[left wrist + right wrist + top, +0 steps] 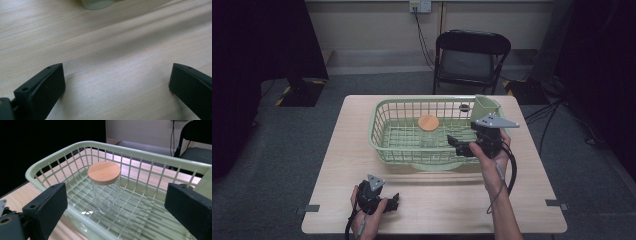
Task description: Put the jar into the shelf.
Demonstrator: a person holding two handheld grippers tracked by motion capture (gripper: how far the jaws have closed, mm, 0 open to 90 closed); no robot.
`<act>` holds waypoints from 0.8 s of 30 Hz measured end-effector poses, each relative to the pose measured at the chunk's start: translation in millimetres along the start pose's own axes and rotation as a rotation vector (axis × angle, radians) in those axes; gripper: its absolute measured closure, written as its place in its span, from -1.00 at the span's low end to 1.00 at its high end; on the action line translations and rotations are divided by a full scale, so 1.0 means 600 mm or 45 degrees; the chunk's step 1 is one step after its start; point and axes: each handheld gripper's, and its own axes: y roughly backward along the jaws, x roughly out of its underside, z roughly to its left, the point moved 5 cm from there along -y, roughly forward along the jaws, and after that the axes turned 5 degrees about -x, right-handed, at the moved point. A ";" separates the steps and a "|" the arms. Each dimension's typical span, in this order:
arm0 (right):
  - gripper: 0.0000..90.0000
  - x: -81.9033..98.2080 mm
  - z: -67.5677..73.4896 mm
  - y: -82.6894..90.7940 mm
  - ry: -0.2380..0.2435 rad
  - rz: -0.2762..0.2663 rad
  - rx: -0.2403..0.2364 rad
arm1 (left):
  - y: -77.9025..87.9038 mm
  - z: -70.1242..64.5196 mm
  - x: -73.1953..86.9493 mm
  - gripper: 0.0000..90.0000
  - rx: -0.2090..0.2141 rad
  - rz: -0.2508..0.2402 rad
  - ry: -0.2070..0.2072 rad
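The reference landmark is the pale green wire dish basket, which stands on the wooden table with its long axis running across the table from the person's left to right. A clear glass jar closed by a round wooden lid stands upright on the basket floor, roughly at the basket's centre; its long axis is vertical and it appears clear of all four basket walls. A green cutlery cup sits at the basket's far right corner, well apart from the jar. The right gripper is held over the basket's near right rim, pointing inward and toward the left, so the jar lies directly ahead of it and slightly below, centred between the jaws in the right gripper view. Its jaws stand wide apart with nothing between the pads; they grip nothing. The left gripper rests low over the table in front of the basket's near left side, well apart from the jar, jaws likewise spread wide and empty over bare wood. The right gripper is therefore the nearer unit. Judged from this layout, the coming move depends on advancing the right gripper over the near rim so that the jaws straddle the upright jar below its lid.
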 end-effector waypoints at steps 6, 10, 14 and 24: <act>-0.92 0.028 0.010 0.025 -0.002 -0.001 0.041 | 0.000 0.000 0.000 -0.99 0.000 0.000 -0.001; -0.91 0.045 0.013 0.037 -0.013 0.007 0.058 | 0.000 0.000 0.000 -0.99 0.000 0.000 0.000; -0.90 0.065 0.013 0.046 -0.033 -0.010 0.048 | 0.000 0.000 0.000 -0.99 0.000 0.000 0.000; -0.92 0.110 0.013 0.064 -0.066 -0.010 0.094 | 0.000 0.000 0.000 -0.99 0.000 0.000 0.000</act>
